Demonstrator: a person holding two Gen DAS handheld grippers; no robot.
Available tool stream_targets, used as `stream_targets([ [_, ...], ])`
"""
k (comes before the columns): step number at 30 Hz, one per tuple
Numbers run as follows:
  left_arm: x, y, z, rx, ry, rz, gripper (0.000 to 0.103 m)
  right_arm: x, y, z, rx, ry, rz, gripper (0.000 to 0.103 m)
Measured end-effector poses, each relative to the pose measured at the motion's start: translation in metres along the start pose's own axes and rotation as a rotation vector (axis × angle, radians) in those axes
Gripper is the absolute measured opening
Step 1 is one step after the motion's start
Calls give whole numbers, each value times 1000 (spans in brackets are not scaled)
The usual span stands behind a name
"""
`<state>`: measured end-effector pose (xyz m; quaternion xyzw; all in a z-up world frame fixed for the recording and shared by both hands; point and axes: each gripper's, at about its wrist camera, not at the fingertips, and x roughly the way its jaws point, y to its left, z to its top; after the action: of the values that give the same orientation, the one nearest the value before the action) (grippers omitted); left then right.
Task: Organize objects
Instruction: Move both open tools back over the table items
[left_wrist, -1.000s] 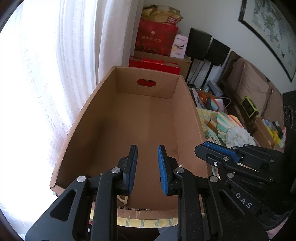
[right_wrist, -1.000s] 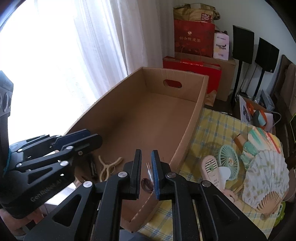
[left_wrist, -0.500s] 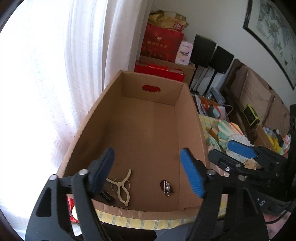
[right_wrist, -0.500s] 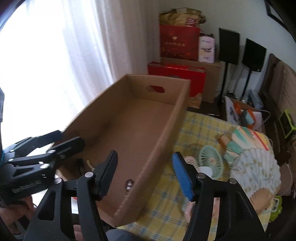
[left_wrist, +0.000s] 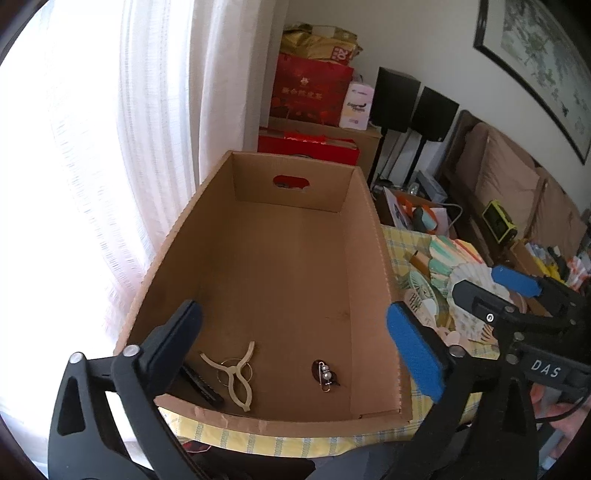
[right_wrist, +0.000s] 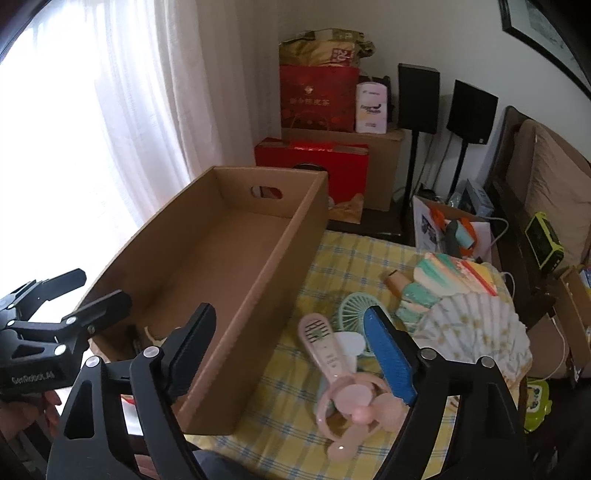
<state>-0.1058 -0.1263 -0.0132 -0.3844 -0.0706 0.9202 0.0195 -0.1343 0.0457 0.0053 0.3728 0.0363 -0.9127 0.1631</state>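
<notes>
Both claws opening, nothing between – left gripper (left_wrist: 291, 339) over corrugated cardboard box (left_wrist: 295, 258); right gripper (right_wrist: 291, 339) over checked cloth (right_wrist: 291, 424).

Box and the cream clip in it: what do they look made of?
Box: corrugated cardboard, matte brown; fluted cut edges show along the rim. Cream clip: probably plastic, smooth and slightly glossy, moulded in one colour, though the look alone can't settle it.

White letters "DAS" are printed on the body of the right gripper (left_wrist: 517, 291), seen in the left wrist view. "GenRobot.AI" is printed on the body of the left gripper (right_wrist: 88, 295), seen in the right wrist view. A gold bag (left_wrist: 317, 40) shows a red patch with "20"; the gold characters on the red gift bag (right_wrist: 317, 98) are too blurred to read.
</notes>
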Motion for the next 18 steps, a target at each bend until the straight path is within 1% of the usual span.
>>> stream_targets([
  [2, 0, -4, 0, 6, 2, -1, 102, -2, -3, 0, 5, -4, -7, 86],
  [4, -1, -7, 0, 10, 2, 0, 103, -5, -7, -1, 12, -9, -9, 90],
  [5, -1, -9, 1, 11, 2, 0, 103, -6, -9, -1, 15, -12, -10, 95],
  [6, -1, -10, 1, 12, 3, 0, 103, -7, -10, -2, 19, -14, -11, 103],
  [9, -1, -14, 1, 15, 5, -4, 103, -10, -16, -2, 36, -17, -5, 103],
  [18, 1, -33, 0, 46, 14, -19, 103, -22, -38, -10, 66, -26, -34, 103],
])
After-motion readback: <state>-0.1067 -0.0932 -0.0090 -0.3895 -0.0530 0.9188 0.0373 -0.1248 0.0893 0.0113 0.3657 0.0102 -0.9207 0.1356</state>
